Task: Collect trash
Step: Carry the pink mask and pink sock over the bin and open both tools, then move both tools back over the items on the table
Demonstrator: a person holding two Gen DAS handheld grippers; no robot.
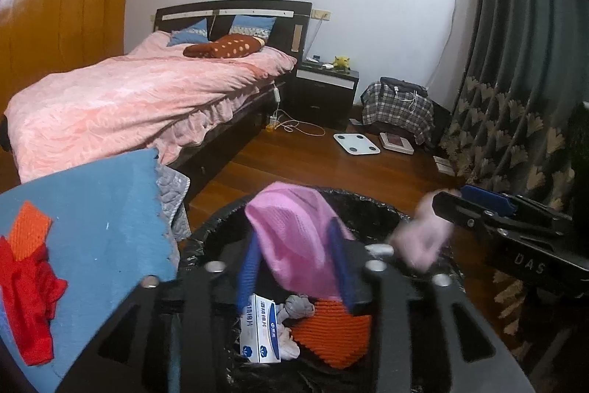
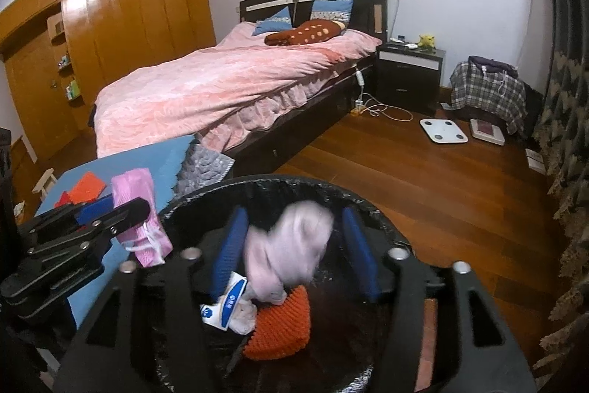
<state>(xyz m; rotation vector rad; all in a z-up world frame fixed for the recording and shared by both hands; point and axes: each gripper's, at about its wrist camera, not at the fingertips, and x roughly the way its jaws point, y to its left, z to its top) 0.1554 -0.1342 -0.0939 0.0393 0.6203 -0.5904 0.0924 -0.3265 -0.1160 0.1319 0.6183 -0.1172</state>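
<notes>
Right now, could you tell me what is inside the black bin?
In the bin: an orange knitted piece, a blue-and-white box and pale crumpled scraps. Two pink items over the opening cover the rest; the bottom is hidden.

1. The left gripper (image 1: 298, 260) hangs over a black-lined trash bin (image 1: 368, 209), its blue fingers (image 1: 248, 267) spread with a pink mesh cloth (image 1: 294, 234) between them.
2. Whether the pads press on the cloth cannot be told.
3. Inside the bin lie a white and blue box (image 1: 257, 330), an orange knitted piece (image 1: 331, 337) and a grey rag (image 1: 298, 306).
4. The right gripper (image 1: 475, 205) reaches in from the right edge, a blurred pale pink cloth (image 1: 423, 238) at its tip above the bin's rim.
5. On the left, a blue tabletop (image 1: 103, 209) carries a red cloth (image 1: 29, 304) and an orange piece (image 1: 29, 231).
6. Behind stands a bed (image 1: 129, 98) with a pink cover.
</notes>
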